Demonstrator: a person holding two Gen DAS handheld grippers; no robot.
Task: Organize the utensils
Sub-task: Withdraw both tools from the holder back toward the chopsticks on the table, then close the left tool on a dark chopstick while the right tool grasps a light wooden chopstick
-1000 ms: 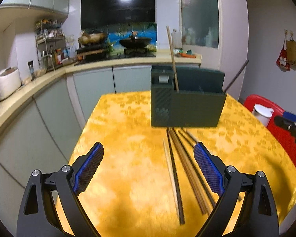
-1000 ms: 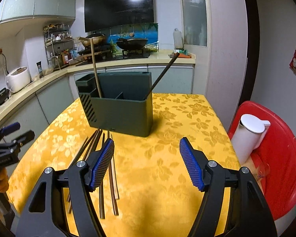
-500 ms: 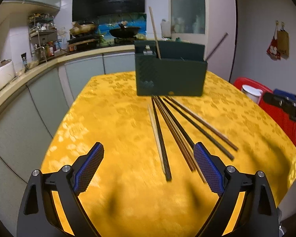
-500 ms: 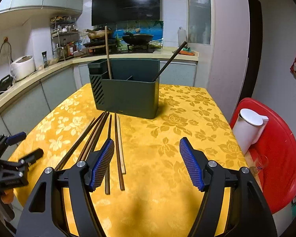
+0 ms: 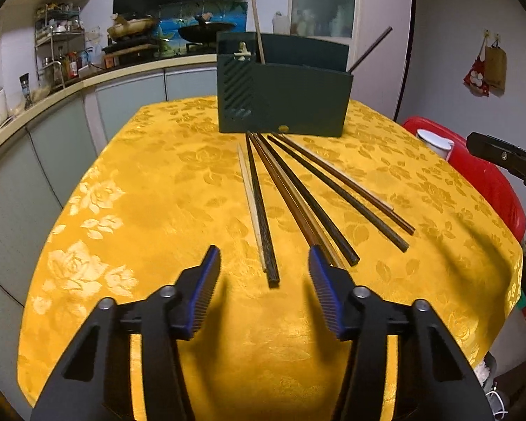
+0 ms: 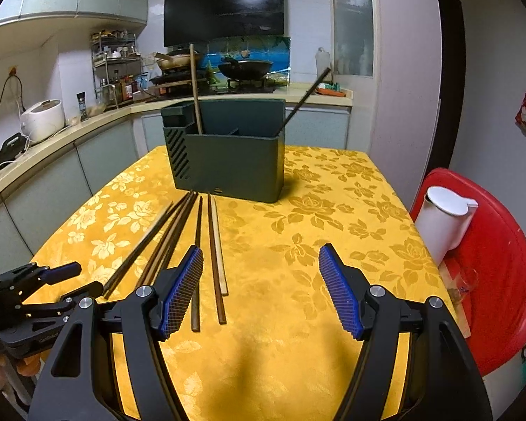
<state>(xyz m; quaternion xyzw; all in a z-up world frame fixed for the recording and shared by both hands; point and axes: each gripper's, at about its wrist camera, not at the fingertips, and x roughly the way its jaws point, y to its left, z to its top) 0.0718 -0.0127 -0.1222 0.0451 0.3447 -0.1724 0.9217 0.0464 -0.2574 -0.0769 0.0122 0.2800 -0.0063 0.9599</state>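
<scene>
since a moment ago the left gripper (image 5: 264, 266) has narrowed its spread and dipped toward the loose chopsticks (image 5: 291, 193) fanned on the yellow tablecloth (image 5: 140, 193), near the dark green utensil holder (image 5: 284, 101). both it and the right gripper (image 6: 261, 280) gape, gripping nothing.

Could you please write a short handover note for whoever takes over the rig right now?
Left gripper: open, empty, hovering low over the near ends of the chopsticks.
Right gripper: open, empty, above the tablecloth just right of the pile.
Holder: upright at the far end of the table, with one light chopstick at its left and one dark chopstick leaning out at its right.
Loose chopsticks: fanned flat in front of the holder.
Done: two in. Left: pick up the rest and drop them in.
</scene>
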